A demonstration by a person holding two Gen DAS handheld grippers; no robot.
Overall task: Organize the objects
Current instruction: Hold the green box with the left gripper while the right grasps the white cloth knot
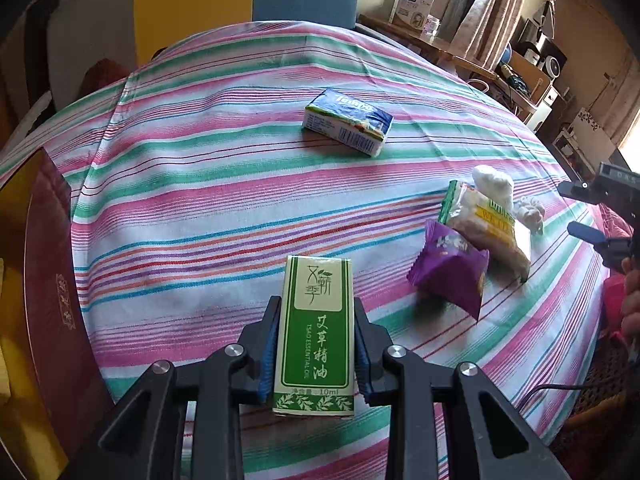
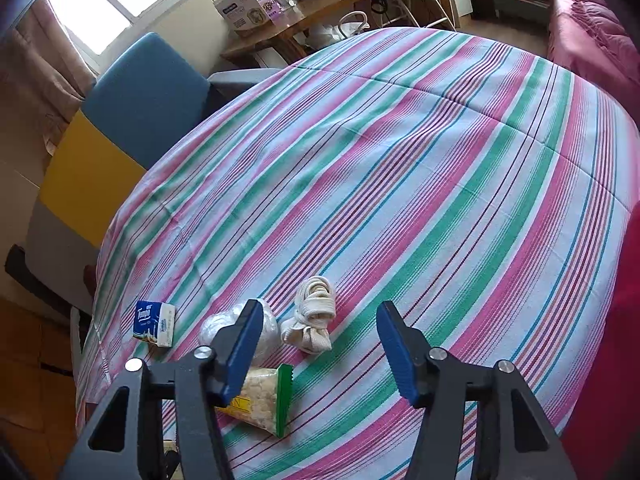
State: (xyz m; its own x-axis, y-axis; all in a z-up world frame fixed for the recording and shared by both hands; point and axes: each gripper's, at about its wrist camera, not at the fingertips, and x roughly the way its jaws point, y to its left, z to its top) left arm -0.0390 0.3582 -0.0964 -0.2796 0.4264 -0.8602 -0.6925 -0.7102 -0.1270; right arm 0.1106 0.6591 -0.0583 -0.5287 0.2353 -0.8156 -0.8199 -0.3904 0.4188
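My left gripper [image 1: 316, 312] is shut on a green and white essential oil box [image 1: 314, 336], held above the striped tablecloth [image 1: 200, 208]. A blue Tempo tissue pack [image 1: 347, 122] lies farther back; it also shows in the right wrist view [image 2: 154, 323]. To the right lie a purple snack packet [image 1: 448, 268], a green-edged snack bag [image 1: 486, 228], a clear wrapped white bundle [image 1: 494, 182] and a rolled white strap [image 1: 530, 212]. My right gripper [image 2: 320, 344] is open and empty, hovering above the snack bag [image 2: 260, 400], the bundle [image 2: 266, 332] and the strap [image 2: 312, 316].
A dark red and gold box [image 1: 44, 292] stands at the table's left edge. A blue and yellow chair [image 2: 132, 120] stands at the far side. A wooden side table with a carton [image 2: 240, 10] sits by the window. A pink bed [image 2: 592, 40] is at the right.
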